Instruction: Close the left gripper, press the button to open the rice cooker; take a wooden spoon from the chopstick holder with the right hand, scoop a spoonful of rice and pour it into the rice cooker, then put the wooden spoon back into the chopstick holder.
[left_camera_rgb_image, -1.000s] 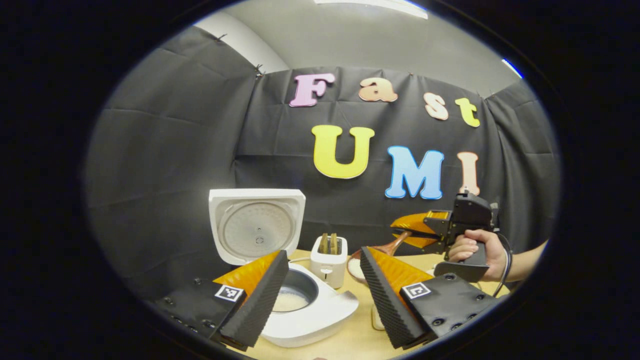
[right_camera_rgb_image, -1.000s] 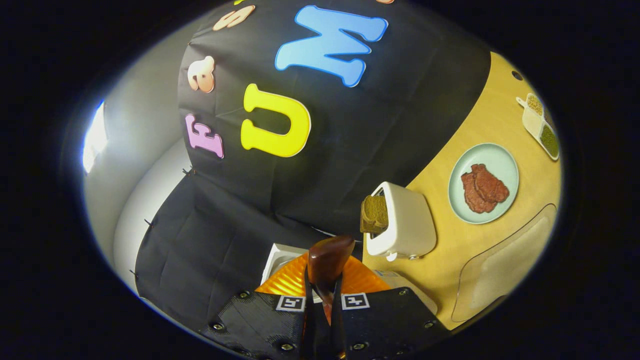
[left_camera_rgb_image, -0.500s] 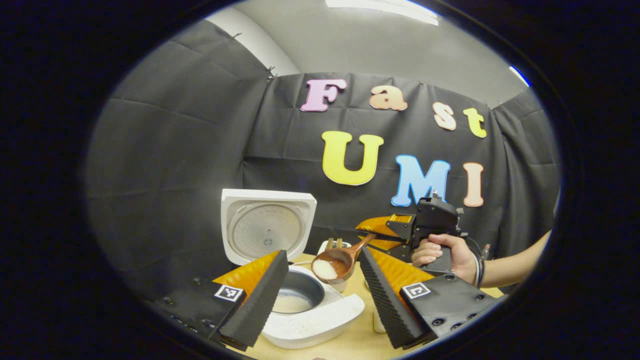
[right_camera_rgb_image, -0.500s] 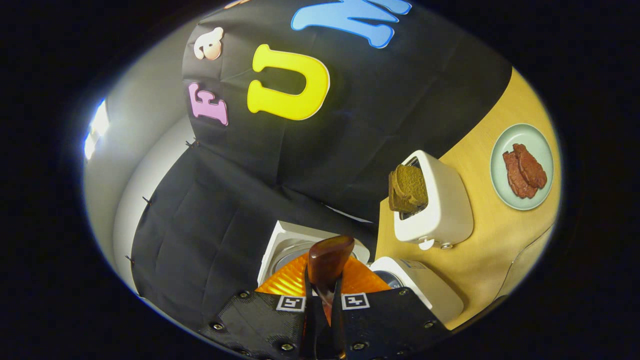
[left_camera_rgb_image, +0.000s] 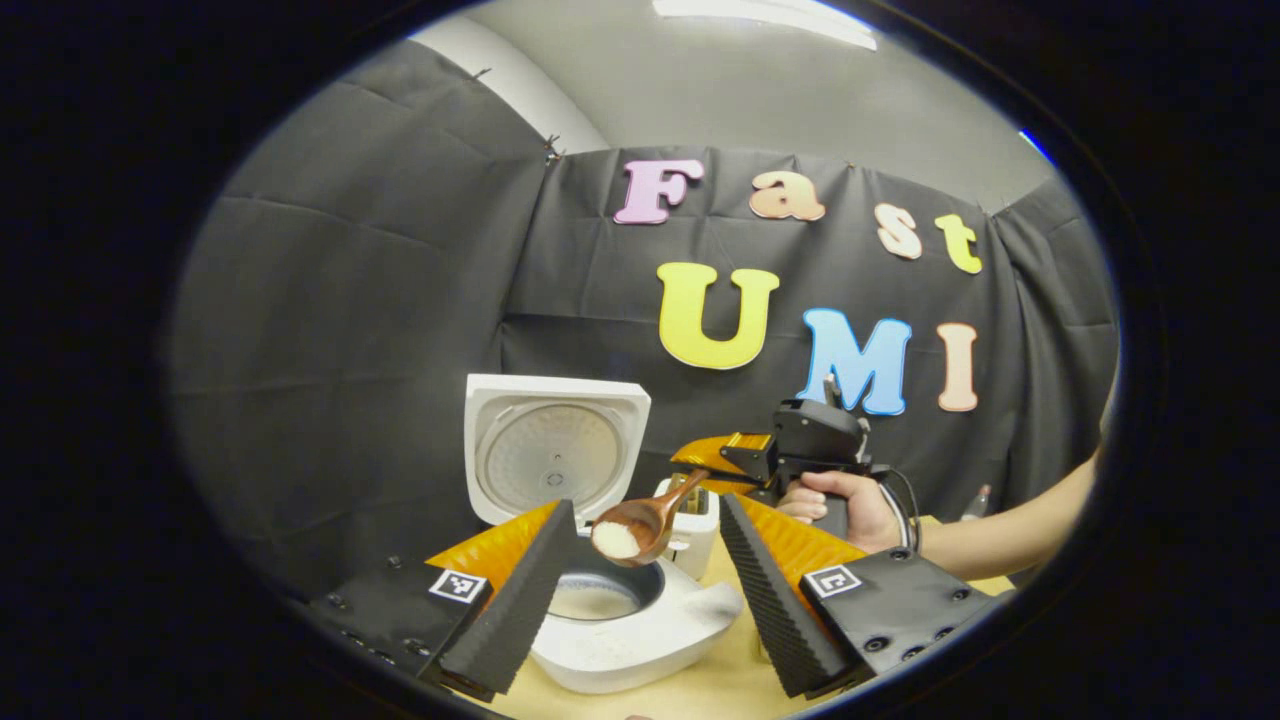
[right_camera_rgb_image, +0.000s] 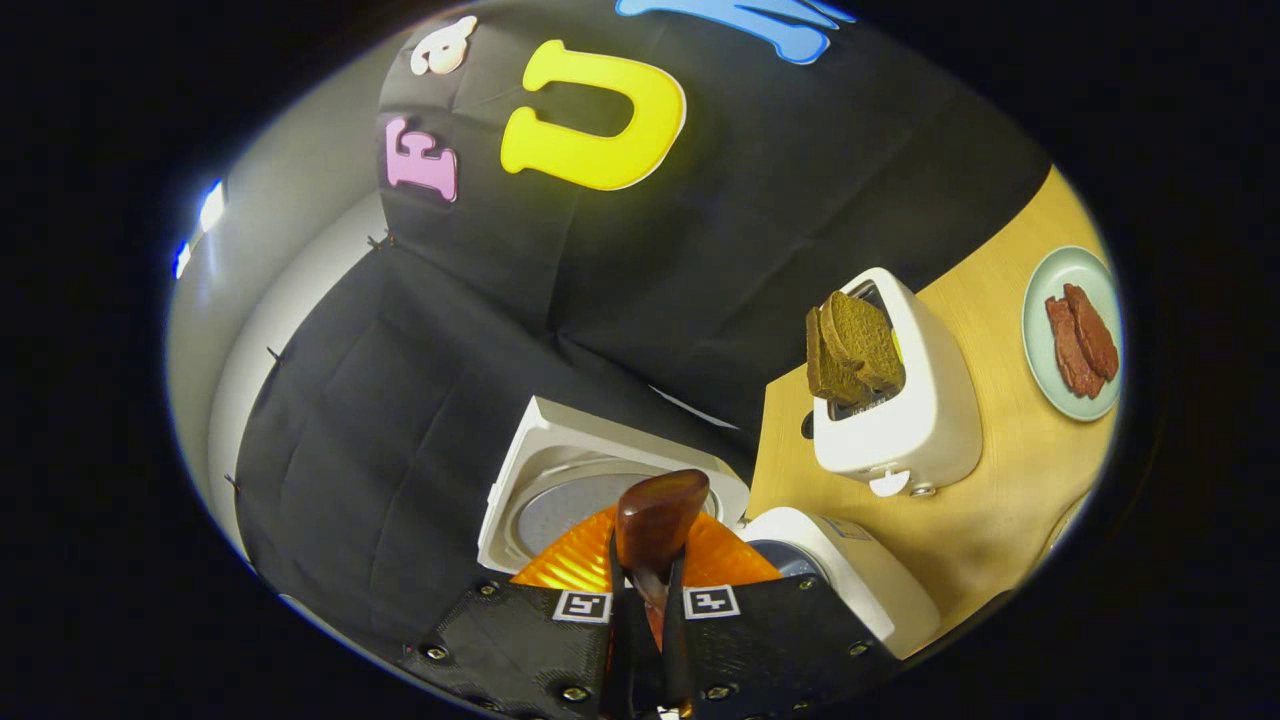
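The white rice cooker (left_camera_rgb_image: 690, 625) stands with its lid (left_camera_rgb_image: 555, 455) raised, and some rice lies in its inner pot (left_camera_rgb_image: 598, 602). A wooden spoon (left_camera_rgb_image: 632, 528) with a heap of rice in its bowl hovers just above the pot's rim. My right gripper (left_camera_rgb_image: 715, 458) is shut on the spoon's handle, held by a hand (left_camera_rgb_image: 850, 508). In the right gripper view the handle's end (right_camera_rgb_image: 655, 512) sticks up between that gripper's (right_camera_rgb_image: 648, 590) closed fingers, above the cooker lid (right_camera_rgb_image: 560, 485). My left gripper (left_camera_rgb_image: 648, 512) stands open in front of the cooker, holding nothing.
A white toaster (right_camera_rgb_image: 905, 430) with slices of brown bread stands right behind the cooker, also seen as the toaster (left_camera_rgb_image: 702, 522) in the left gripper view. A pale green plate (right_camera_rgb_image: 1045, 345) with dark red meat lies farther along the wooden table (right_camera_rgb_image: 1000, 520).
The right gripper has carried the rice-filled spoon leftward, from near the toaster's far side to over the cooker's pot. The left gripper has stayed open, shifting only slightly.
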